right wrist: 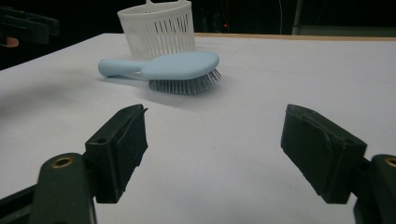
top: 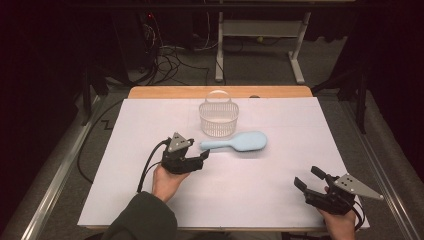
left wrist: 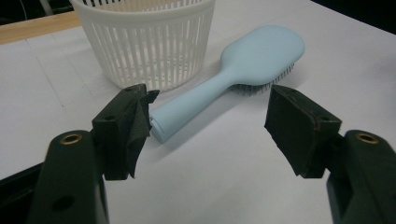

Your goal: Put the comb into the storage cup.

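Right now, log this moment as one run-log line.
left gripper: open, at hairbrush handle end | right gripper: open, apart | hairbrush: bristles down beside basket

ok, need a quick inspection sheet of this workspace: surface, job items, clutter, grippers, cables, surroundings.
Surface: white sheet over a wooden table, flat.
Job's things: light blue hairbrush lying bristles down, handle toward the left gripper; white slatted basket upright just behind it.
Clutter: nothing seen.
Grippers: left gripper open, jaws either side of the handle end, not closed on it; right gripper open, near the table's front right corner, apart from the brush.
Cables: one trails from each gripper; loose cables on the floor behind the table.
Surroundings: dark room, white desk frame behind.
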`<state>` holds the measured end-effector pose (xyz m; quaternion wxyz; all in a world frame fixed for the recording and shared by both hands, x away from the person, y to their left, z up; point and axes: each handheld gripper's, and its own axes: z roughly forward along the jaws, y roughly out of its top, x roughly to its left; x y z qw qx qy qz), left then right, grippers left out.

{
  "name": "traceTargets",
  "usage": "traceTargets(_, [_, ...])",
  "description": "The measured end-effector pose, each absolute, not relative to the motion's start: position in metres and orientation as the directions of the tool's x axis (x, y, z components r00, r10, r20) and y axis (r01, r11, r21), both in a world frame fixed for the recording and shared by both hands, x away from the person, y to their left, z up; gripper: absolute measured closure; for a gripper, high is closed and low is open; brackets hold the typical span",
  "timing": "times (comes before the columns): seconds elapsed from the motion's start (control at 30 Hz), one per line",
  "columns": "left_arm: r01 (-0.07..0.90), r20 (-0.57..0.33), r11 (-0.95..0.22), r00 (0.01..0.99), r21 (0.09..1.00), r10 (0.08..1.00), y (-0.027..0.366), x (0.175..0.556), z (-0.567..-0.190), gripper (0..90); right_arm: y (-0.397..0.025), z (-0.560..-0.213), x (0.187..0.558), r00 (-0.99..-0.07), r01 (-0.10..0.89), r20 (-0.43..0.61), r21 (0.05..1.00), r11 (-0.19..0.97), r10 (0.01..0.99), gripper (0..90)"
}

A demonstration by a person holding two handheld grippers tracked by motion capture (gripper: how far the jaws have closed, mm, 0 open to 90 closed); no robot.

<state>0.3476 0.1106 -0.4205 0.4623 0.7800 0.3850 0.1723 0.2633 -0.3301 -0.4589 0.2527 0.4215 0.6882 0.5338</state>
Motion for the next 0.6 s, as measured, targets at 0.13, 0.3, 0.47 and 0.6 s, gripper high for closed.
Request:
traceTargets(0.13, [0.442, -0.085, -0.281, 0.646, 0.852, 0.758, 0.107, 0.35, -0.421, 31.5, -0.33, -0.459, 0.263, -0.518, 0.312, 0.104, 0.947, 0.075, 0.849, 23.4])
traceTargets(0.3, [0.436, -0.064, -0.311, 0.659, 0.844, 0.749, 0.1, 0.353, -0.42, 31.7, -0.33, -0.459, 0.264, -0.519, 0.313, 0.105, 0.947, 0.074, 0.849, 23.4])
traceTargets(0.47, [0.435, -0.057, -0.326, 0.667, 0.839, 0.743, 0.092, 0.358, -0.417, 31.7, -0.33, -0.459, 0.263, -0.518, 0.311, 0.103, 0.947, 0.075, 0.849, 23.5])
traceTargets(0.6, [0.43, -0.05, -0.339, 0.676, 0.837, 0.735, 0.087, 0.362, -0.414, 31.7, -0.33, -0.459, 0.264, -0.52, 0.312, 0.104, 0.947, 0.075, 0.848, 23.5])
